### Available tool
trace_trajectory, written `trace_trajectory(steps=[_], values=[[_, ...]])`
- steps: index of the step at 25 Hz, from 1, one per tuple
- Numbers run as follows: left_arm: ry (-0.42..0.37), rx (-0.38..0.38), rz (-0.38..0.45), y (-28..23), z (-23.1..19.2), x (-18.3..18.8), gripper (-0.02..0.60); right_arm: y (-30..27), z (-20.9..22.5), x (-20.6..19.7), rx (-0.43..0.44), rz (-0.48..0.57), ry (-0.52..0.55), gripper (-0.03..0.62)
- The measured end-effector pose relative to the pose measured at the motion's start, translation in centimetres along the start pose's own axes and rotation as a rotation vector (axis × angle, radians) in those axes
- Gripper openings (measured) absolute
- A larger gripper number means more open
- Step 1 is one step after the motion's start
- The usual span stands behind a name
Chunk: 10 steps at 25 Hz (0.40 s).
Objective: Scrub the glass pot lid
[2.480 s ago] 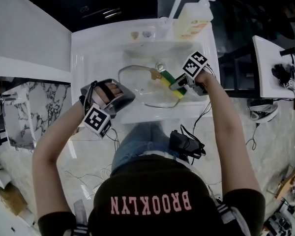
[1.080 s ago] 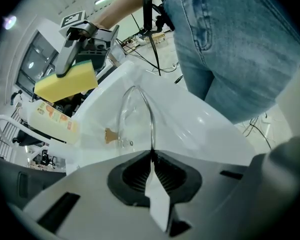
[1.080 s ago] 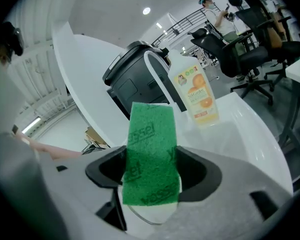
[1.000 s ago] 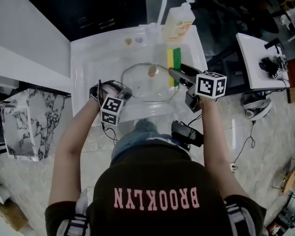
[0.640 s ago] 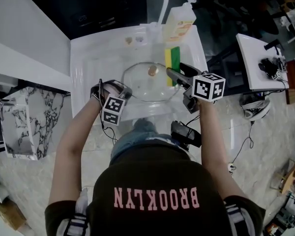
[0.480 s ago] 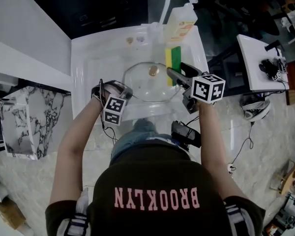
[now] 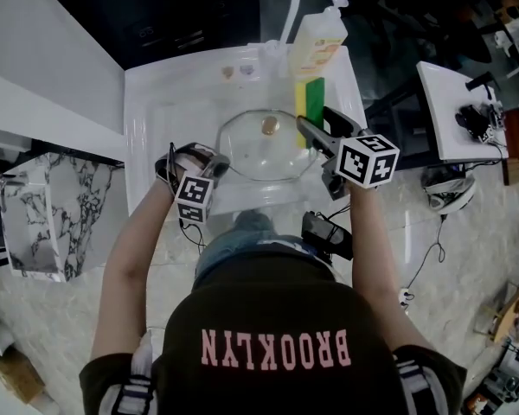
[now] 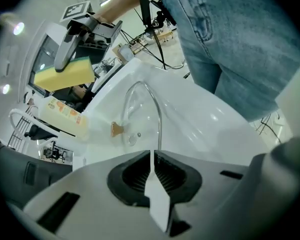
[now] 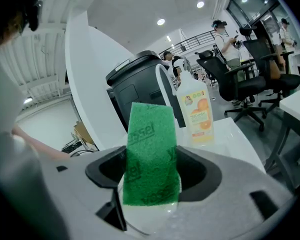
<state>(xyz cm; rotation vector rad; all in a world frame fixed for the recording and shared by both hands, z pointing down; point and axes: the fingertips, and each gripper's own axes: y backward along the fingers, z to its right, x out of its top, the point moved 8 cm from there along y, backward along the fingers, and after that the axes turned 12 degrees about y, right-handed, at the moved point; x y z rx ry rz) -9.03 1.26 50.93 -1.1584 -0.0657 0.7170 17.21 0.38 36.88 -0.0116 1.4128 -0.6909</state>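
The glass pot lid with its brown knob is in the white sink, held tilted by its left rim. My left gripper is shut on that rim; in the left gripper view the rim runs straight into the closed jaws of the left gripper. My right gripper hovers at the lid's right side, shut on a yellow and green sponge. The sponge's green face fills the jaws in the right gripper view and stands clear of the glass.
A soap bottle with an orange label and a curved white faucet stand at the back of the sink. A white desk with a black device lies to the right, and a marble-patterned box sits at the left.
The sponge, pressed on the lid 2.5 s ago, is now lifted off to the lid's right. The left gripper has kept its hold on the rim and shifted slightly.
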Motion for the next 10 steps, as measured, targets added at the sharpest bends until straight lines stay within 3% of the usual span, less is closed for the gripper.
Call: trace_trajectory(steps=[3, 5, 7, 10], values=[[0.038, 0.024, 0.009, 0.8, -1.0, -0.3, 0.021, 0.0, 0.1, 0.2, -0.013, 0.006, 0.011, 0.288], [0.117, 0.064, 0.032, 1.7, -2.2, -0.3, 0.021, 0.1, 0.2, 0.4, -0.027, 0.012, 0.021, 0.290], [0.263, 0.136, 0.071, 2.9, -3.9, -0.6, 0.021, 0.3, 0.4, 0.5, -0.042, 0.019, 0.031, 0.288], [0.572, 0.288, 0.166, 5.0, -7.0, -1.2, 0.021, 0.5, 0.7, 0.7, -0.062, 0.027, 0.044, 0.290]])
